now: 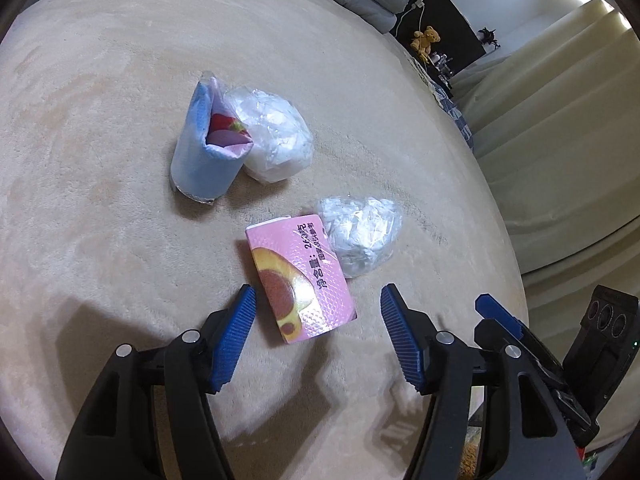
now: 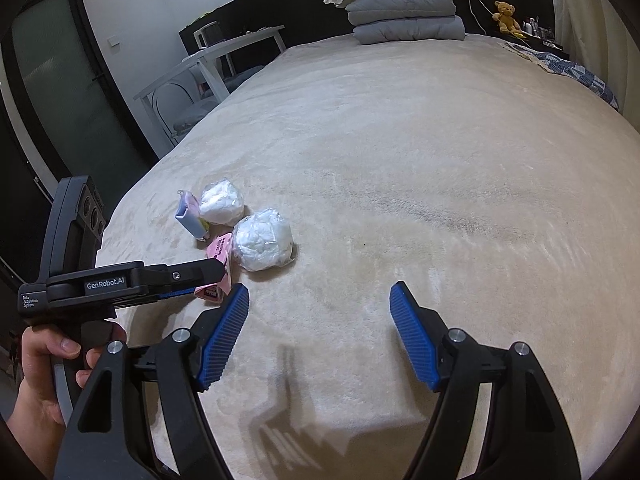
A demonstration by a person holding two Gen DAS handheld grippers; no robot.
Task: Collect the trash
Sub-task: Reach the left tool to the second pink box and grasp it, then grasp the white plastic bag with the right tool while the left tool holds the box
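Now the open left gripper sits around the pink box, whose long side points up the frame.

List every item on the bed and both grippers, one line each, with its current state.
left gripper: open, jaws flanking the pink box, not gripping.
right gripper: open, empty, over bare blanket.
pink box: lying flat, untouched.
blue carton: on the bed, top torn open.
far plastic wad: crumpled, against the blue carton.
near plastic wad: crumpled, touching the pink box.
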